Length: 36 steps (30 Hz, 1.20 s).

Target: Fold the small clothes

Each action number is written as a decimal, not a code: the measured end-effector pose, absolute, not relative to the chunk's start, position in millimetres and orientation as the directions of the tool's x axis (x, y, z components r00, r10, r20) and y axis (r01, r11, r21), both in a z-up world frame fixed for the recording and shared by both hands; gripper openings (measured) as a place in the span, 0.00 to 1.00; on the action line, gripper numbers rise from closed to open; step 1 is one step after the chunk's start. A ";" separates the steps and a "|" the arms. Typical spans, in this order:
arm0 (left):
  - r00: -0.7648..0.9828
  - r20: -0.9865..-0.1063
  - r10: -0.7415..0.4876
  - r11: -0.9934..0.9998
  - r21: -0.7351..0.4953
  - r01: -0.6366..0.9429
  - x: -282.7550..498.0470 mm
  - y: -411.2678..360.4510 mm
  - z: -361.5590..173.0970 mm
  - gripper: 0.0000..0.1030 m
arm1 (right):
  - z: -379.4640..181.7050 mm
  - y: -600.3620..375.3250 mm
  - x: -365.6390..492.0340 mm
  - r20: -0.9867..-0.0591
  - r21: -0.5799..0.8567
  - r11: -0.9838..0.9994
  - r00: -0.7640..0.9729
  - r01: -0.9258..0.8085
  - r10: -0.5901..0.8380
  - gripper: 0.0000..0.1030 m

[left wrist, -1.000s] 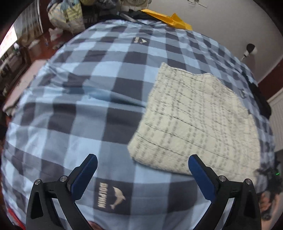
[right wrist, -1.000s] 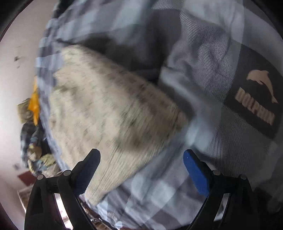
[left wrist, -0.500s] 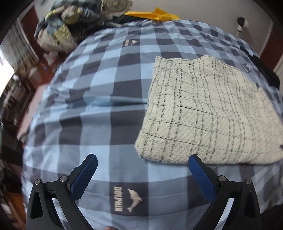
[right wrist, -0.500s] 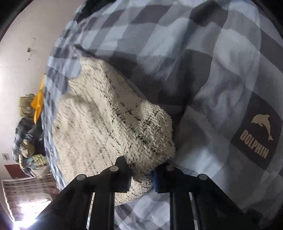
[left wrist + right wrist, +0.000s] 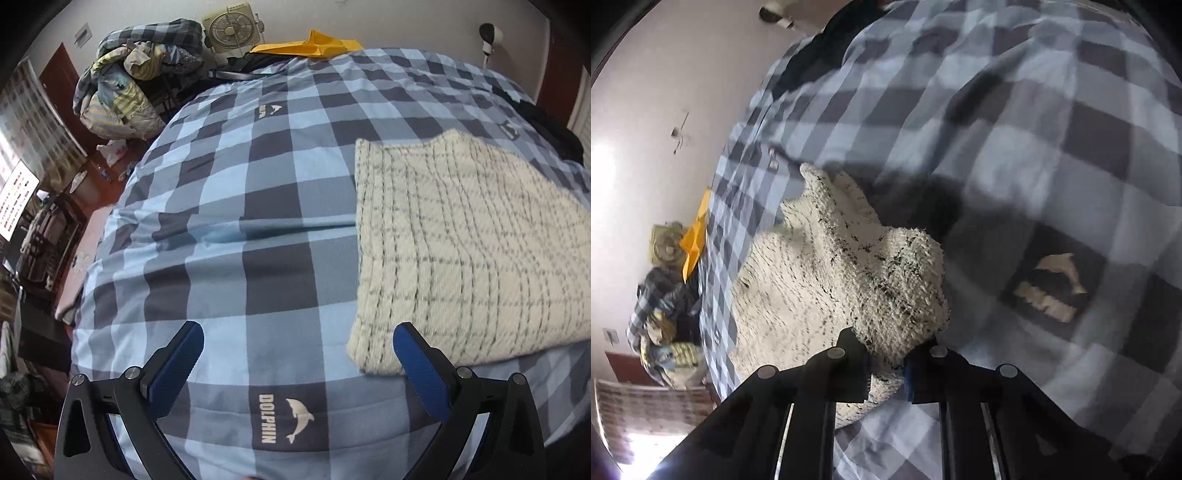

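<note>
A cream knitted garment (image 5: 461,243) with thin dark check lines lies folded on the blue checked bedspread (image 5: 258,206), at the right of the left wrist view. My left gripper (image 5: 297,354) is open and empty, hovering above the bedspread with its right finger by the garment's near left corner. My right gripper (image 5: 884,363) is shut on a corner of the garment (image 5: 886,280) and holds it raised off the bedspread (image 5: 1015,129), so the cloth bunches and drapes back toward the bed.
A yellow cloth (image 5: 314,44) and a fan (image 5: 231,31) sit at the far end of the bed. A heap of clothes and bedding (image 5: 125,92) is piled at the far left. The bed's left edge drops to a cluttered floor (image 5: 48,229).
My right gripper closed on the garment's corner and lifted it. My left gripper shifted left, so the garment now sits further right in its view.
</note>
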State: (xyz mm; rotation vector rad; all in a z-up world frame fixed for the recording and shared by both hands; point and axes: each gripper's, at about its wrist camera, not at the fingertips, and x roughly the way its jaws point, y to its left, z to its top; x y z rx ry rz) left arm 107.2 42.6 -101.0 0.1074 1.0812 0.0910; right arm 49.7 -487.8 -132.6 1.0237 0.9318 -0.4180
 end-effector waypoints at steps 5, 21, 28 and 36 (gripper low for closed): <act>0.482 -0.870 0.103 0.995 0.095 -0.039 108.8 47.7 -90.7 1.00 | -87.6 -441.1 80.8 -0.851 0.333 0.695 0.520 0.637 -0.068 0.09; 0.580 -0.792 0.191 0.952 0.006 -0.306 109.0 120.8 -58.5 1.00 | -72.3 -67.3 175.4 -0.827 0.090 0.981 0.536 -0.175 0.171 0.09; 0.586 -0.789 0.185 0.956 0.007 -0.292 110.1 119.8 -59.8 1.00 | -200.0 -62.7 170.2 -0.911 0.357 0.906 0.129 -0.227 0.391 0.33; 0.518 -0.855 -0.003 0.998 -0.035 -0.053 126.4 65.9 -84.1 1.00 | -129.2 -156.4 128.2 -0.868 0.083 0.972 0.463 -0.220 0.179 0.92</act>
